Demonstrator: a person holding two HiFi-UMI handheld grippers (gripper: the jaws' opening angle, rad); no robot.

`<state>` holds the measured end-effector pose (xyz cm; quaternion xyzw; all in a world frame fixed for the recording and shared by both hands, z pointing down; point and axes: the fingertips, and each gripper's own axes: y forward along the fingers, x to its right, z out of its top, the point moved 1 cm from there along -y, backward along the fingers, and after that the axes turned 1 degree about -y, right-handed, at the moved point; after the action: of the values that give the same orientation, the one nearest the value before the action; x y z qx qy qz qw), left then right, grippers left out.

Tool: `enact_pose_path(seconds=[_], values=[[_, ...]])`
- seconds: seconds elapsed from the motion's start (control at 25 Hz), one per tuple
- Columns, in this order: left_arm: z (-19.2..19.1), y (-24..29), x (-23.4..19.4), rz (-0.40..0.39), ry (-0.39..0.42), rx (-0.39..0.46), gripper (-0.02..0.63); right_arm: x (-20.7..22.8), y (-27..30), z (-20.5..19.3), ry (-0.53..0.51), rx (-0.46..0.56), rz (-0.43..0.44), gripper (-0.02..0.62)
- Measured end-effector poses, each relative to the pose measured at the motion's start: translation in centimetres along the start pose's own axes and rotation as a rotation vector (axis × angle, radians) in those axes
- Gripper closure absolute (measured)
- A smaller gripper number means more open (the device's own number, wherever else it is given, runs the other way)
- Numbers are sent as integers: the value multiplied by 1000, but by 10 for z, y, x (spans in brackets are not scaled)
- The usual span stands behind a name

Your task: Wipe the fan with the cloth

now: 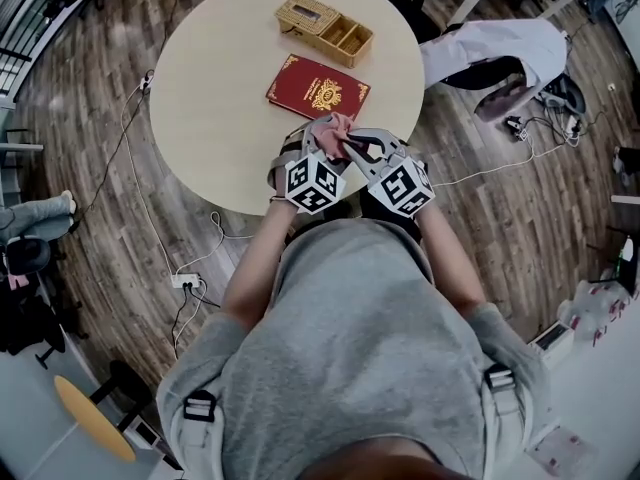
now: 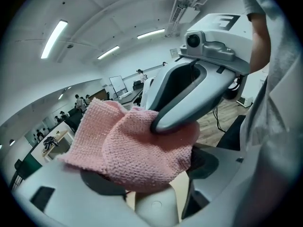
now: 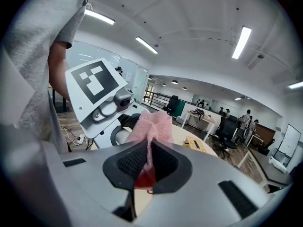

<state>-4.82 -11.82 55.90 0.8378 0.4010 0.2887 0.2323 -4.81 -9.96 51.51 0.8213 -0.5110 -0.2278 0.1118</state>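
A: right gripper point(image 3: 147, 163), state?

B: clenched on the pink cloth point(image 3: 152, 124). pads squeezed together, one fold pinched upright between them. the red seen low in the gap is something lying beyond the jaws, not held

A: left gripper point(image 2: 149, 176)?

B: released, jaws well apart. the cloth is bunched in the gap and lies over both dark pads, and one finger of the right gripper presses into the top of the bunch. my guess is the right one carries the cloth and the left only cradles it, probably to shape a better wad before wiping

A: why are both so close to the body?

B: head view has them tip to tip at the near edge of the round table point(image 1: 215, 98), cloth between them. looks like cloth prep, neither one reaches out over the table

A: fan, where?

B: no obvious fan. best candidate is the red flat item point(image 1: 317, 88) with gold print, mid-table just past the grippers. could be a folded fan or its case, cannot tell. nothing touches it, and the cloth is near but apart from it

A: anything else?

B: wicker box point(image 1: 325, 28) at the far side of the table, beyond the red item, out of the way

A: progress?

B: I'd say wiping not begun, the cloth has to go down onto the red item first
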Motion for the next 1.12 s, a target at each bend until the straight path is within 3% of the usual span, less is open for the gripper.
enact_pose_path(seconds=[0.56, 0.84, 1.12], values=[[3, -9, 23, -36, -8, 14, 221, -18, 10, 16, -65, 15, 27, 566], [1, -12, 12, -12, -14, 13, 222, -34, 2, 16, 46, 41, 172, 565], [5, -23, -17, 29, -106, 65, 222, -15, -12, 22, 169, 159, 109, 565]])
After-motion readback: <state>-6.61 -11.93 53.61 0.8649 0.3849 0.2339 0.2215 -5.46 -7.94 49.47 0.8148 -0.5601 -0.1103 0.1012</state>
